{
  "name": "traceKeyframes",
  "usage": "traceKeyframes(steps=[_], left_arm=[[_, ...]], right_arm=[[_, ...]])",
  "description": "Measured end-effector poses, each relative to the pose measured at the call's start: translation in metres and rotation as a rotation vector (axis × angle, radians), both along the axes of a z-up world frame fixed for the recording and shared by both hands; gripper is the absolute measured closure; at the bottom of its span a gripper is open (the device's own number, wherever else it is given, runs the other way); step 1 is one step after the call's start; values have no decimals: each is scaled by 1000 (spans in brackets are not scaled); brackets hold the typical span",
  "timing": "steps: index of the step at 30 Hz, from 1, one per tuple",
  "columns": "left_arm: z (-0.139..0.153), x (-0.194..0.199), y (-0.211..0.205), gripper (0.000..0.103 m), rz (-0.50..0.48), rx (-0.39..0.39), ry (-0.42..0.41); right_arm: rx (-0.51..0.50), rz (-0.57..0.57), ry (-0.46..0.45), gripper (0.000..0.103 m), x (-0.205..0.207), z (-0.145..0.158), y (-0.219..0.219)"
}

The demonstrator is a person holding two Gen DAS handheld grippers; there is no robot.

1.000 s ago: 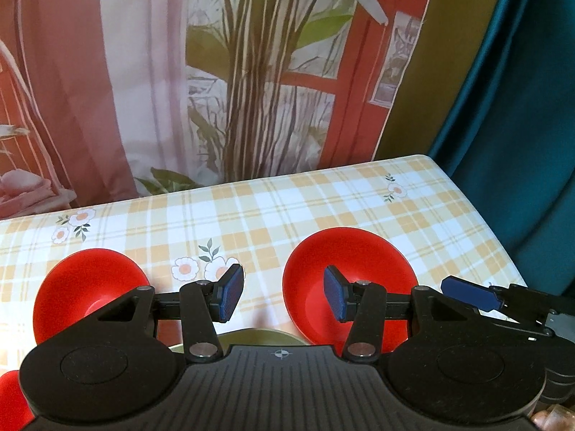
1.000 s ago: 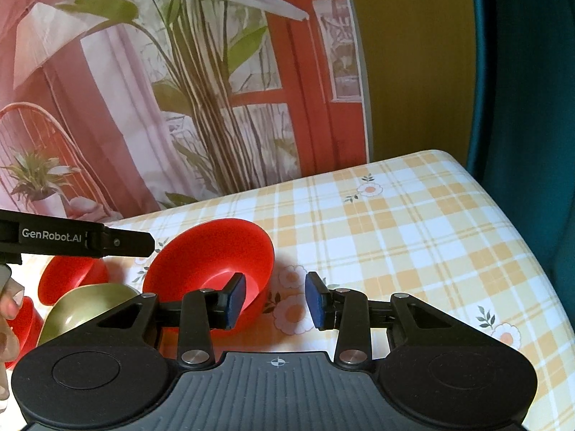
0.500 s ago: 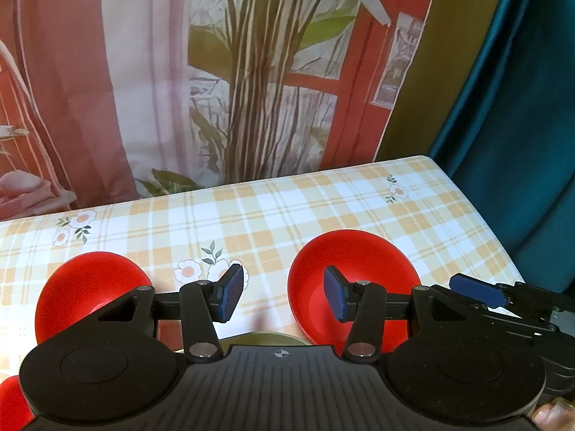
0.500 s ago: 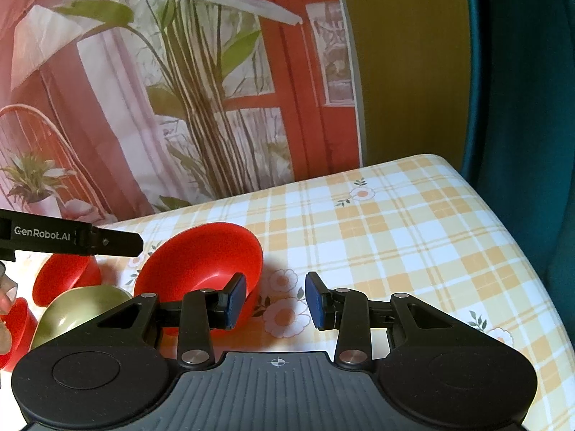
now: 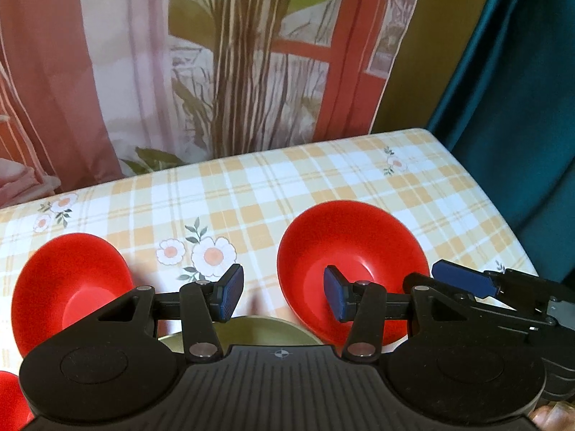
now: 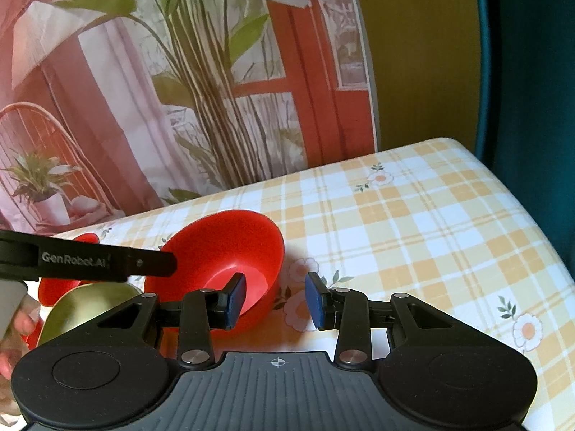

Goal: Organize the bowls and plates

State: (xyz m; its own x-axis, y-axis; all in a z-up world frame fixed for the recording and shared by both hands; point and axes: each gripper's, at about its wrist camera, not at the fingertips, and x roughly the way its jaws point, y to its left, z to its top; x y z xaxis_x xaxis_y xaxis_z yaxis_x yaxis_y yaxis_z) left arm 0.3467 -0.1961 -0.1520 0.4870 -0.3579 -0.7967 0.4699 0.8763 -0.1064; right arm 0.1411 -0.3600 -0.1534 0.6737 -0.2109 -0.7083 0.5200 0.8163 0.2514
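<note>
A large red bowl (image 5: 350,248) stands on the checked tablecloth; it also shows in the right wrist view (image 6: 230,248). A smaller red bowl (image 5: 68,280) stands at the left, and an olive-green bowl (image 5: 258,332) lies just under my left gripper (image 5: 280,296), which is open and empty above the table. My right gripper (image 6: 276,301) is open and empty, with its left pad over the large red bowl's near rim. The green bowl (image 6: 86,305) and the small red bowl (image 6: 54,289) show at the left in the right wrist view.
The table (image 6: 431,222) has a yellow checked cloth with flowers. A printed curtain (image 5: 215,54) hangs behind it and a teal curtain (image 5: 521,89) at the right. Another red piece (image 5: 9,402) shows at the bottom left. The left gripper's arm (image 6: 90,260) crosses the right wrist view.
Both grippers have lifted and drawn back a little, so the bowls sit lower in the views. Both stay open and empty.
</note>
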Motion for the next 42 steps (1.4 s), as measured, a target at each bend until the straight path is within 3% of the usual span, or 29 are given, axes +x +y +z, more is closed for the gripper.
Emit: traceKeyframes(steps=[4,7,9,11,30,42], left_arm=[[-3,2,-1,53,-10,-4,2],[-4,1,-4,72,-18,6,-1],[-5,-1,-7,76,-30,14,-4],[-6,-2,-9,82,-41,22,-9],[29,-24,-10,83,-57,-2,-68],[64,-50,21,83,-28,-17,-116]], right_arm=[[9,-4,2,69,1,-4,-1],[17,-2,2,72,2,-7,-1],[17,0,0,73,3,-7,-1],[22,5,-5,81,3,-7,0],[-10,-20,-62,84,-9,24,3],[-29,22,-94,84,-7,53,34]])
